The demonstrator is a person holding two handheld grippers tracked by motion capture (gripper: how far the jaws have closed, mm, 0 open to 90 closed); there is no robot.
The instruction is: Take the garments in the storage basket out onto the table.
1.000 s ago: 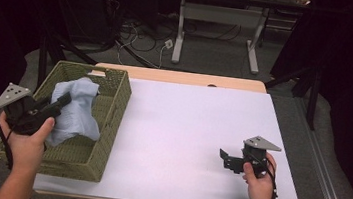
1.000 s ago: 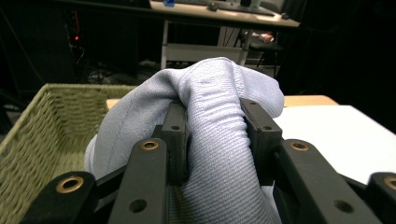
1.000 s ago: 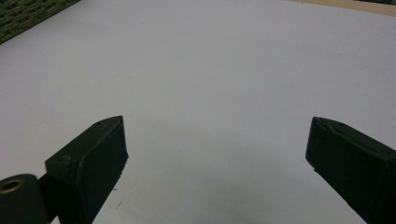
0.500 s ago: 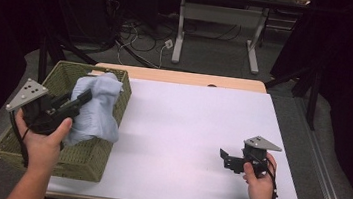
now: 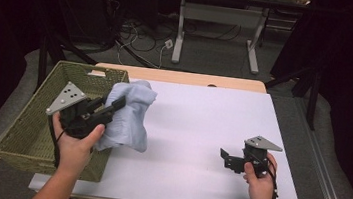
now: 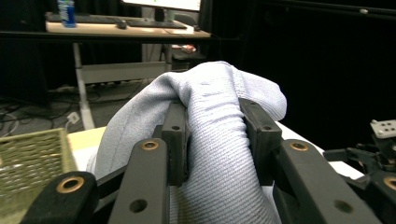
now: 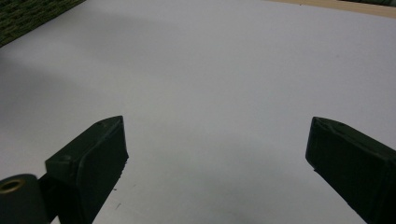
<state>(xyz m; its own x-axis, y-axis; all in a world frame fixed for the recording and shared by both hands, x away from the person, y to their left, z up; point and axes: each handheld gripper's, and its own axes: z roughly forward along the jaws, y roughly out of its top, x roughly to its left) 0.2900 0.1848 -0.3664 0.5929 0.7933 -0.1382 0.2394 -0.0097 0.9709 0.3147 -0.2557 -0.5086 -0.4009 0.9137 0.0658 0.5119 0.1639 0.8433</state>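
A crumpled pale blue knitted cloth (image 5: 130,114) hangs in the air above the right rim of the woven olive-green wicker basket (image 5: 35,128), its lower folds draping down over the edge where the basket meets the white worktop (image 5: 196,132). The left gripper (image 5: 113,106) has its black fingers (image 6: 175,135) clamped on a bunched fold of the cloth (the left gripper view shows the fabric pinched between both pads and bulging over them). The basket sits at the left end of the worktop. Well apart, near the right front corner, the right gripper (image 5: 223,156) is held low over bare white surface by the person's right hand (image 5: 258,182), its fingers (image 7: 93,158) spread wide with nothing between them.
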